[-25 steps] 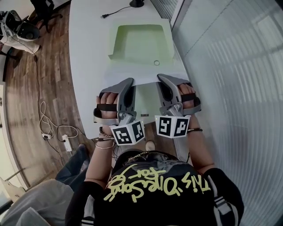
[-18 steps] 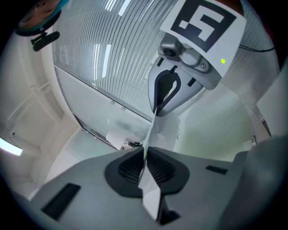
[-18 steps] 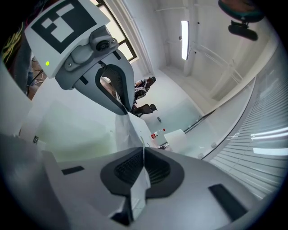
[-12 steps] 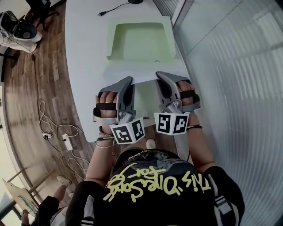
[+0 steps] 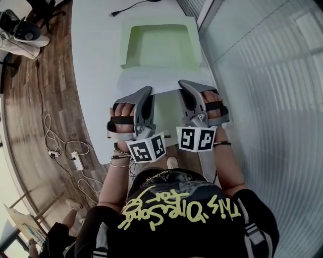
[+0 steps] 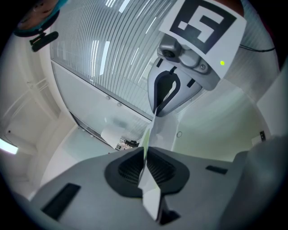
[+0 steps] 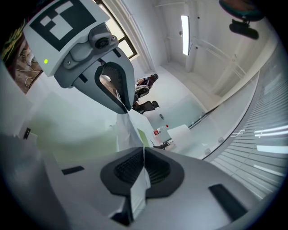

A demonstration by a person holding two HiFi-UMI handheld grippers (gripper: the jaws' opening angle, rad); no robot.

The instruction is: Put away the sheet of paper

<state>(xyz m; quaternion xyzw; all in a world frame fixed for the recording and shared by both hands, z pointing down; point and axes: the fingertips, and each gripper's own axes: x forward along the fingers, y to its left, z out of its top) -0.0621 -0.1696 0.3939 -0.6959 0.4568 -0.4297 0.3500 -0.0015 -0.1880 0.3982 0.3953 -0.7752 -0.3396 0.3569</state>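
Note:
The sheet of paper (image 5: 166, 80) is white and hangs stretched between both grippers above the white table (image 5: 96, 60). My left gripper (image 5: 147, 94) is shut on its near left part, and my right gripper (image 5: 183, 86) is shut on its near right part. The sheet's far edge reaches the pale green open folder (image 5: 159, 45) lying beyond it. In the left gripper view the paper (image 6: 150, 188) runs edge-on through the shut left gripper (image 6: 146, 157) to the right gripper (image 6: 164, 96) opposite. The right gripper view shows the paper (image 7: 137, 193) pinched in the right gripper (image 7: 143, 157).
A glass wall with blinds (image 5: 262, 75) runs close along the table's right side. A plug and cable (image 5: 118, 11) lie at the table's far end. Left of the table is wooden floor with a power strip (image 5: 75, 161) and cables.
Both grippers have carried the sheet a little farther towards the green folder. The small ring on the folder's near flap is now covered.

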